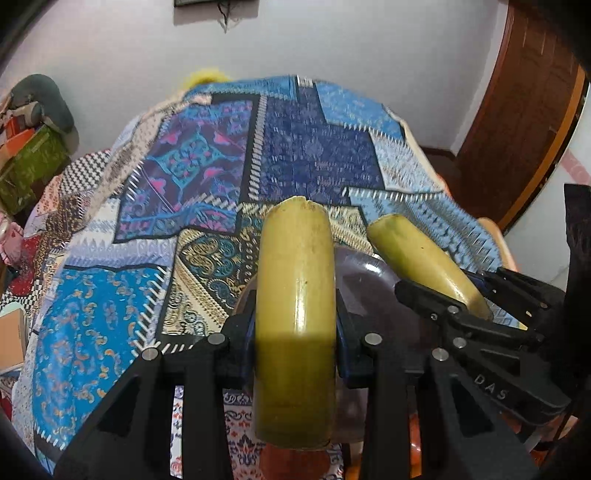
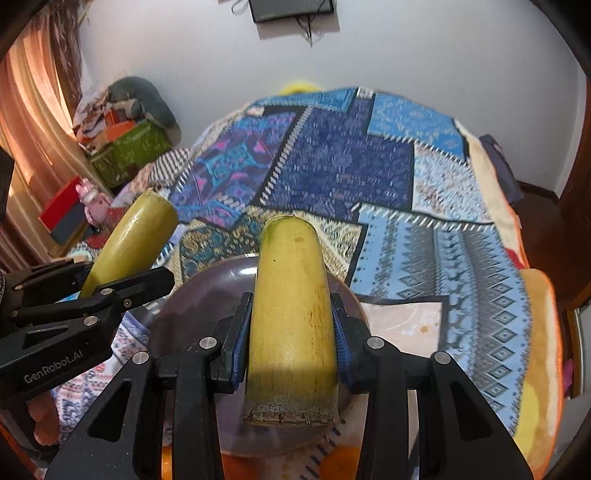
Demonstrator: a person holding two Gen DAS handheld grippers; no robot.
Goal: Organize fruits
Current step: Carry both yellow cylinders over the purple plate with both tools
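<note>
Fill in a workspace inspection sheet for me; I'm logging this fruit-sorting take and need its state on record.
Surface: bed under a patchwork cover, mostly blue.
Job's things: two yellow-green banana pieces, the left banana and the right banana; a dark purple bowl sits below them.
Clutter: green box with piled clothes, red box, pink figure, all beside the bed.
Grippers: left gripper shut on the left banana; right gripper shut on the right banana.
Cables: short cords under a wall-mounted frame.
Surroundings: pale wall, orange curtain, wooden door.
</note>
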